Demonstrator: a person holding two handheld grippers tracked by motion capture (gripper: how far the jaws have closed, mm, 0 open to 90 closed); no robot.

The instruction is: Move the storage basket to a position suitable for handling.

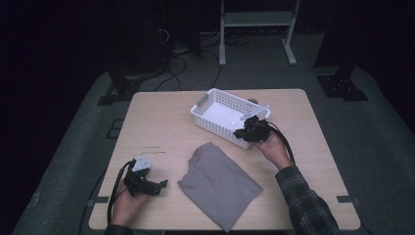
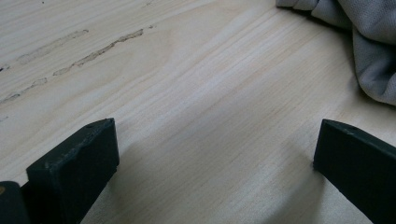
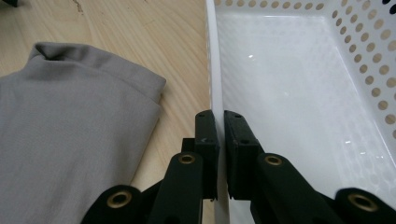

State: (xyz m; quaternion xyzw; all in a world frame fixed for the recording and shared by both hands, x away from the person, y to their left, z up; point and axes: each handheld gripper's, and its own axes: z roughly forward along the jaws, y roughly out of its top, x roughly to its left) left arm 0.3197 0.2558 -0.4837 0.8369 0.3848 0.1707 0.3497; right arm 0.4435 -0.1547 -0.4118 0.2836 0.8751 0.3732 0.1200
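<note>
Two grippers at the wooden table [image 1: 161, 122]. Right gripper [image 3: 220, 140]: jaws pinched on the rim of the white basket [image 3: 299, 93], one pad outside the wall, one inside, the thin wall clamped between them. In the high view this right gripper [image 1: 248, 131] sits at the basket's [image 1: 215, 110] near-right corner.

Basket position: far half of the table, turned at an angle to the table edges, its far-right corner near the far edge. Inside is bare white floor with perforated side walls.

Grey cloth [image 1: 219, 183]: folded, lying flat in the near-middle of the table, its near corner close to the near edge. In the right gripper view the cloth [image 3: 70, 135] lies just beside the basket wall, a strip of bare wood between them.

Left gripper [image 1: 147, 183]: low over the near-left part of the table, jaws spread wide with nothing between them, bare wood showing in the gap [image 2: 215, 154]. Cloth edge [image 2: 369, 51] is off to its upper right, apart from the jaws.

Open room: wide bare wood left of the basket and cloth; narrower strip along the right edge.
</note>
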